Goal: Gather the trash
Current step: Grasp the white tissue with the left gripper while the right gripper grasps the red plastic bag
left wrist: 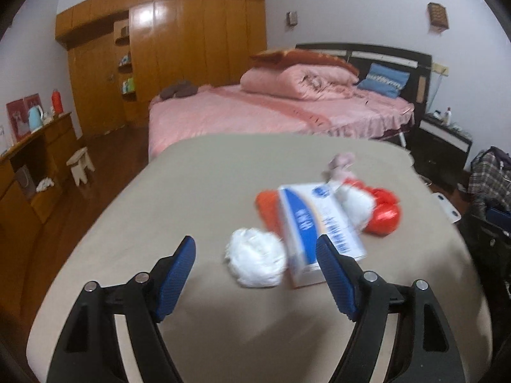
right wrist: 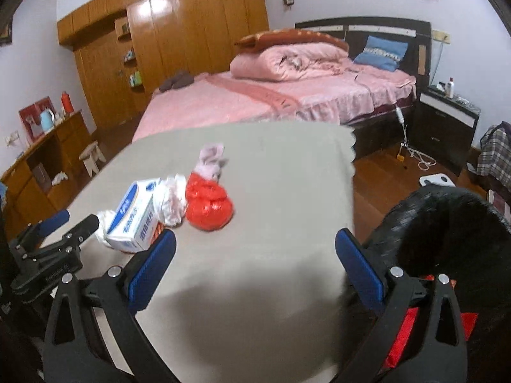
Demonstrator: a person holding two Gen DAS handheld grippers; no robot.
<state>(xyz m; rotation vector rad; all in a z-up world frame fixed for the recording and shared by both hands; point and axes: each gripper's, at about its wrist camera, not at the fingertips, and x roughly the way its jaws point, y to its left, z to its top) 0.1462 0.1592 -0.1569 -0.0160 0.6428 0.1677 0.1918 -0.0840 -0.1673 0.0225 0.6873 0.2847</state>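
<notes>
Left wrist view: the left gripper (left wrist: 255, 255) hangs over a table (left wrist: 159, 191) under a beige cloth, its blue pads wide apart and empty. Between and just beyond the fingers lies the trash, all blurred. A white wad (left wrist: 255, 261) sits nearest, in the gap but touching neither pad. A white-and-blue box (left wrist: 316, 223) lies just beside it, its near corner hidden behind the right-hand pad. Behind the box are an orange piece (left wrist: 266, 207), a white bag (left wrist: 354, 204) and a red bag (left wrist: 385, 212), with a pale pink scrap (left wrist: 341, 161) farthest back. Beyond the table stand a pink bed (left wrist: 255, 111) and a wardrobe (left wrist: 191, 38). This view shows the orange piece behind the box and the whole white wad; the right gripper is out of sight.

Right wrist view: the right gripper (right wrist: 255, 249) is also wide open with nothing between its pads, over bare cloth near the table's right edge. The trash lies ahead and to the left: box (right wrist: 135, 217), white bag (right wrist: 172, 201), red bag (right wrist: 209, 206), pink scrap (right wrist: 210, 159). Only an edge of the wad (right wrist: 103, 223) peeks out from behind the box. The left gripper (right wrist: 65, 220) shows at the left edge, one black finger touching or just short of the wad; I cannot tell which. Only here appears a black bin (right wrist: 447, 223) beside the table on the right, with something red (right wrist: 412, 319) low behind the right finger.
</notes>
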